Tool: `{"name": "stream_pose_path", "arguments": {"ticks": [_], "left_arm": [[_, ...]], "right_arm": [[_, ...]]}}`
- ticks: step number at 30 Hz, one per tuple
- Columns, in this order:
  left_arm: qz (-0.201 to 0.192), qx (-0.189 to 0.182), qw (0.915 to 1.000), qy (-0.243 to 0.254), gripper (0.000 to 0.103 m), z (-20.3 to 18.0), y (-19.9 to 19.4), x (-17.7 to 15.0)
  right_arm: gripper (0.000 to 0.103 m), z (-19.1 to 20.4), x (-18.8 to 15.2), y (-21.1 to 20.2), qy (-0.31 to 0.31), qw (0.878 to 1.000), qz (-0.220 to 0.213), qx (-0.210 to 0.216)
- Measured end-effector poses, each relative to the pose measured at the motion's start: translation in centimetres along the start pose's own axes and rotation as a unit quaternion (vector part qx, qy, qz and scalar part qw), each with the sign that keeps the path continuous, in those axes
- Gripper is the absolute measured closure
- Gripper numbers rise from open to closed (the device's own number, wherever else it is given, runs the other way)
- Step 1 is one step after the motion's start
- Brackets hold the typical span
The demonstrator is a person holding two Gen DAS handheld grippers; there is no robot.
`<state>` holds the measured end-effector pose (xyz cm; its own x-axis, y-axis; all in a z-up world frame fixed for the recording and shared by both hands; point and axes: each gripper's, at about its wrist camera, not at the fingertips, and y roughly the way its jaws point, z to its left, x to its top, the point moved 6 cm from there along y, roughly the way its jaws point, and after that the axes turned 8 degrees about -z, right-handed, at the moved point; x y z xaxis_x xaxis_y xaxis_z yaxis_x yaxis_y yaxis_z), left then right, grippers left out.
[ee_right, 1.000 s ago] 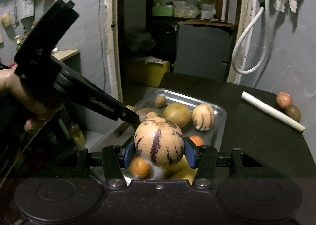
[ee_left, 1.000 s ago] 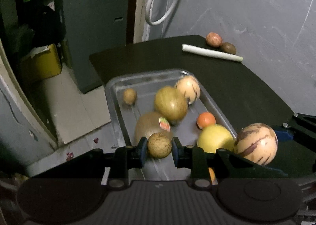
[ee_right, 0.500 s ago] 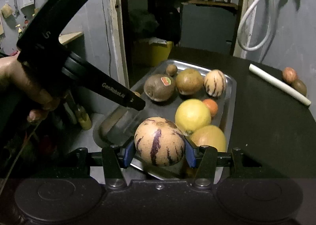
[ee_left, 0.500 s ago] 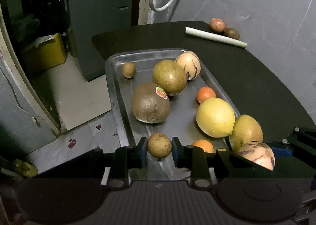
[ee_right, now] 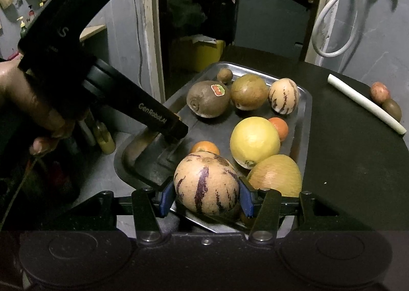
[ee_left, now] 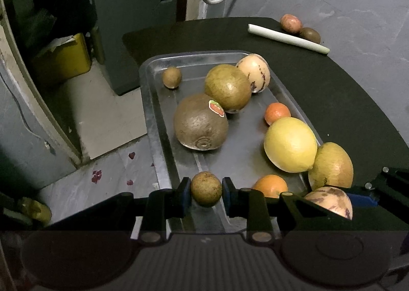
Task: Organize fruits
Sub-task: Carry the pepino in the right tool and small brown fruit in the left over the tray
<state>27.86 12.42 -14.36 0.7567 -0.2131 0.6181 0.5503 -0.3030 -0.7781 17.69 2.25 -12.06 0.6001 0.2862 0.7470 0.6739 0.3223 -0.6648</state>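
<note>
**A:** Two fruits are in transit. Why held low over the near end of the metal tray [ee_left: 149, 112]?

**B:** Probably for setting down. The left gripper [ee_left: 206, 190] is clamped on a small brown fruit [ee_left: 206, 188] above the tray's near left corner; the right gripper [ee_right: 207, 188] is clamped on a striped melon [ee_right: 206, 183] at its near edge.

**A:** And resting in the tray?

**B:** Eight: nearest, one pale green fruit [ee_right: 274, 172] and one small orange [ee_right: 205, 147]; then one yellow citrus [ee_right: 254, 142], one orange [ee_right: 279, 125]; farther, one stickered kiwi [ee_right: 207, 98], one green-brown fruit [ee_right: 248, 91], one striped melon [ee_right: 283, 95], one small brown fruit [ee_right: 224, 75]. Beyond the tray, on the dark table [ee_right: 345, 150], lie two fruits and one white stick [ee_right: 365, 103].

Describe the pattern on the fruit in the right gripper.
Tan skin with dark purple streaks, clearest in right wrist view.
</note>
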Motion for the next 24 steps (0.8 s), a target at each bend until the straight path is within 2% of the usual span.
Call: {"name": "stream_pose_path", "arguments": {"ticks": [7,24], "left_arm": [[0.000,0.000,0.9997,-0.025,0.075,0.6,0.4,0.1],[-0.002,0.003,0.9995,-0.031,0.074,0.8,1.2,0.8]], "right_arm": [[0.050,0.3,0.2,1.1,0.001,1.000,0.008,0.001],[0.050,0.8,-0.2,2.9,0.004,1.000,0.017,-0.002]]}}
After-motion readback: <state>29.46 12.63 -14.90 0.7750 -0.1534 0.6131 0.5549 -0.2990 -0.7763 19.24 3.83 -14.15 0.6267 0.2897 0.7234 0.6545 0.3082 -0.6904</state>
